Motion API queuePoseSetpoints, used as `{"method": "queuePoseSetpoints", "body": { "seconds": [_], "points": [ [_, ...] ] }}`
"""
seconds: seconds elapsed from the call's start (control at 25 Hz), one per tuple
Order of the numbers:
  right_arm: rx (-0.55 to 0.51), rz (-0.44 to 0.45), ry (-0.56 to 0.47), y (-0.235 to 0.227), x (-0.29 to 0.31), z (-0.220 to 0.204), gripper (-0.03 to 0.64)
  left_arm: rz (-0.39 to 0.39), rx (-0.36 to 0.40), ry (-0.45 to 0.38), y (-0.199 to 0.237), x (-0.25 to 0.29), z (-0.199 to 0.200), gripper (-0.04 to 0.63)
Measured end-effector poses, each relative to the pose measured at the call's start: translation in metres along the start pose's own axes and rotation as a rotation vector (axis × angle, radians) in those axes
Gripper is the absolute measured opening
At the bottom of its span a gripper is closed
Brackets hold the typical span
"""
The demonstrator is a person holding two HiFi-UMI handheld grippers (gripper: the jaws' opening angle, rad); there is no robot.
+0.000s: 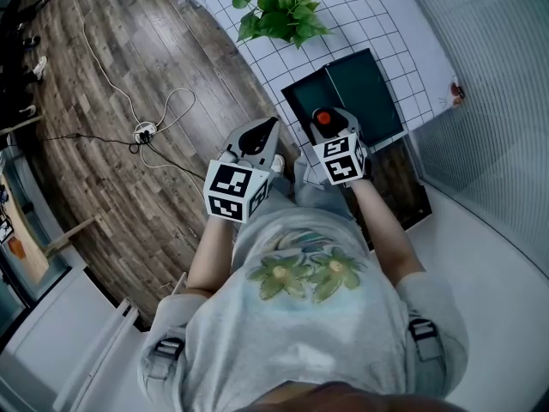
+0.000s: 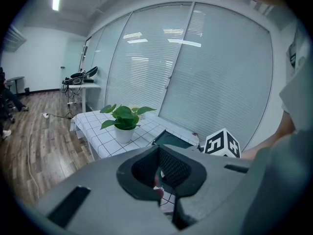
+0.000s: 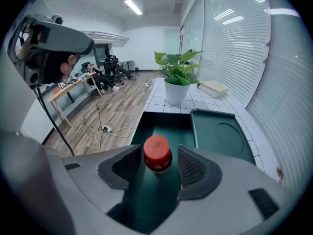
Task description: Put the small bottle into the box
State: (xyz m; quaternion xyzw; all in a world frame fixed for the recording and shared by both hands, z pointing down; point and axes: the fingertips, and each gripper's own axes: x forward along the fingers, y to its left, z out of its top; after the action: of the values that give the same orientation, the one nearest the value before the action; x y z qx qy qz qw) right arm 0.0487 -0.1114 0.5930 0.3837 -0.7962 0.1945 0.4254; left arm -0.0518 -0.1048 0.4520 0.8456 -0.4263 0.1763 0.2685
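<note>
My right gripper [image 3: 158, 166] is shut on the small bottle [image 3: 157, 154], which has a red cap and sits upright between the jaws. Right below it lies the dark green box [image 3: 164, 129], open, its lid [image 3: 220, 137] flat beside it on the right. From the head view the red cap [image 1: 323, 118] shows between the right gripper's [image 1: 331, 120] fingers, over the box [image 1: 313, 97] at the table's near end. My left gripper [image 1: 268, 130] hangs off the table's left edge, shut and holding nothing; in its own view the jaws [image 2: 159, 174] stand together.
A potted green plant [image 1: 280, 12] stands on the white grid-patterned table [image 1: 377, 15] beyond the box. Blinds and a glass wall [image 3: 234, 48] run along the right. A cable and power strip [image 1: 144, 130] lie on the wooden floor to the left.
</note>
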Motion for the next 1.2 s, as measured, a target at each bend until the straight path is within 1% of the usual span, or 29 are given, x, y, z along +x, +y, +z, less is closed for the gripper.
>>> {"method": "queuePoseSetpoints", "body": {
  "seconds": [0.16,0.4,0.44,0.52,0.56,0.76,0.92,1.08,1.2],
  "points": [
    [0.015,0.021,-0.027,0.006,-0.021,0.011,0.210,-0.001,0.035,-0.027,-0.006,-0.005,0.013,0.008],
    [0.048,-0.019,-0.106,0.004,-0.060,0.026,0.205,-0.024,0.084,-0.037,-0.024,-0.011,0.020,0.008],
    [0.054,-0.026,-0.126,0.004,-0.066,0.028,0.186,-0.029,0.090,-0.037,-0.027,-0.012,0.021,0.008],
    [0.060,-0.046,-0.175,0.002,-0.080,0.033,0.100,-0.039,0.105,-0.035,-0.034,-0.014,0.020,0.008],
    [0.060,-0.055,-0.203,0.001,-0.087,0.036,0.069,-0.043,0.112,-0.034,-0.036,-0.015,0.020,0.008],
    [0.071,-0.077,-0.370,0.002,-0.124,0.051,0.014,-0.060,0.134,-0.033,-0.050,-0.019,0.017,0.008],
    [0.084,-0.064,-0.443,0.008,-0.146,0.052,0.008,-0.071,0.141,-0.030,-0.060,-0.021,0.012,0.008],
    [0.056,-0.045,-0.457,0.018,-0.156,0.049,0.008,-0.080,0.144,-0.034,-0.069,-0.024,0.010,0.008],
    [0.037,-0.046,-0.456,0.022,-0.160,0.046,0.008,-0.081,0.145,-0.033,-0.074,-0.026,0.007,0.008]
  ]
}}
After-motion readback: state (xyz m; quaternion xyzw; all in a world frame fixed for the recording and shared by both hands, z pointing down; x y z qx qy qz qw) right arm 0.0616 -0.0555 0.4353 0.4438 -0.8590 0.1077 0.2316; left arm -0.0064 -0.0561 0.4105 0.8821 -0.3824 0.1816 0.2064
